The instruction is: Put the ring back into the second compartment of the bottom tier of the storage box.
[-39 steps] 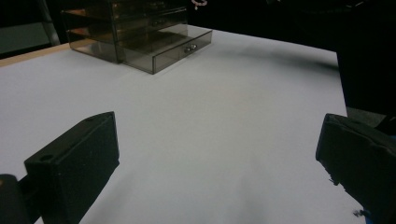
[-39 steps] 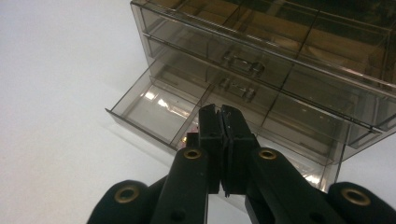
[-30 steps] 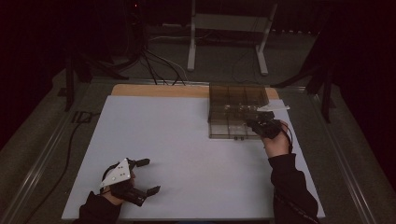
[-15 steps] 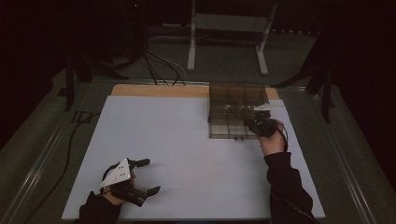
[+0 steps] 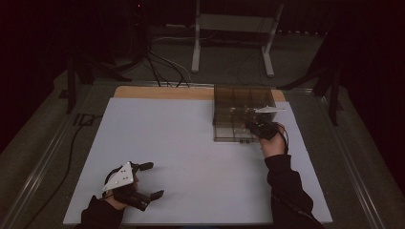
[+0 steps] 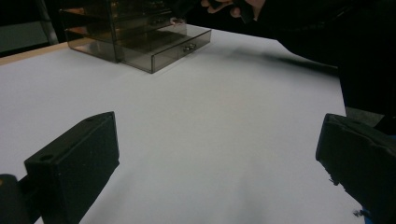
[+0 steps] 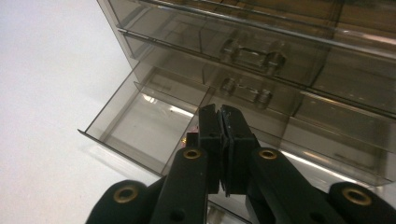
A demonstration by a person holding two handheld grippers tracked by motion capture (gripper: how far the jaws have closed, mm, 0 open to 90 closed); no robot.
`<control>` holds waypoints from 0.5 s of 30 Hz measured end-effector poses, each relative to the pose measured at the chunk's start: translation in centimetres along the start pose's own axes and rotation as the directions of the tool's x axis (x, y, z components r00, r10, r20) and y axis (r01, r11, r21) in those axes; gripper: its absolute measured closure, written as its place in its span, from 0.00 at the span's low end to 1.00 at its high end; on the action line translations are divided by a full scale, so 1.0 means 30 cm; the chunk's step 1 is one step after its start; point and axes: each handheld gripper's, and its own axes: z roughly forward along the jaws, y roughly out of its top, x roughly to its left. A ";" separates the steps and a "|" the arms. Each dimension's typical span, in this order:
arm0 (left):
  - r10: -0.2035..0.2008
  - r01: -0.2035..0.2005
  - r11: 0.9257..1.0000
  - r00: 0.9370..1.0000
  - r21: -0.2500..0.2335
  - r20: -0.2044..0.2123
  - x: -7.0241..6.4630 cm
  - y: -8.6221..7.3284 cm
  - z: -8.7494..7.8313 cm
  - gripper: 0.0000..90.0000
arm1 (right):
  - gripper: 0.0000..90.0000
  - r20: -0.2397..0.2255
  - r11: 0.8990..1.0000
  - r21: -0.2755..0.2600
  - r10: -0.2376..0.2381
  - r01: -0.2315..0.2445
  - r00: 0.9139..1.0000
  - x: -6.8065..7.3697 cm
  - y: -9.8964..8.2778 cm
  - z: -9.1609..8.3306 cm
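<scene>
A smoky clear plastic drawer cabinet (image 5: 239,105) stands at the back right of the white table (image 5: 181,143). Its bottom drawer (image 7: 135,116) is pulled out and has divided compartments. My right gripper (image 7: 220,112) hangs over that drawer with its jaws pressed together; I see nothing clamped between them. From above, the right gripper (image 5: 250,126) sits at the cabinet's front right corner. My left gripper (image 5: 154,180) rests near the table's front left, open and holding nothing. Its jaws stand wide apart in the left gripper view (image 6: 217,135), which faces the cabinet (image 6: 135,32).
A strip of wooden tabletop (image 5: 157,92) shows behind the white sheet. Cables (image 5: 153,67) and a metal stand (image 5: 229,28) lie on the floor beyond the table. Metal rails (image 5: 43,167) run along both sides of the table.
My right gripper has sunk a little and shifted left over the open drawer, still shut. The left gripper has stayed put.
</scene>
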 end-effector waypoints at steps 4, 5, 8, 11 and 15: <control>-0.003 0.003 1.000 1.000 -0.008 -0.003 0.002 0.001 -0.001 0.01 | 0.98 -0.003 1.000 0.004 0.003 -0.003 1.000 0.004 -0.003 0.019; -0.002 0.002 1.000 1.000 -0.007 -0.004 0.002 0.001 -0.001 0.01 | 0.98 -0.004 1.000 0.005 0.008 -0.008 1.000 0.004 -0.005 0.025; 0.001 -0.001 1.000 1.000 0.002 0.000 0.000 -0.001 0.000 0.01 | 0.98 -0.003 1.000 0.011 0.013 -0.013 1.000 0.002 -0.007 0.038; -0.002 0.002 1.000 1.000 -0.002 -0.001 0.001 0.000 0.000 0.01 | 0.97 0.004 1.000 0.012 0.014 -0.014 1.000 -0.004 -0.007 0.044; -0.002 0.002 1.000 1.000 -0.002 -0.002 0.002 0.000 -0.002 0.01 | 0.85 0.006 1.000 0.006 0.011 -0.011 1.000 -0.007 -0.003 0.045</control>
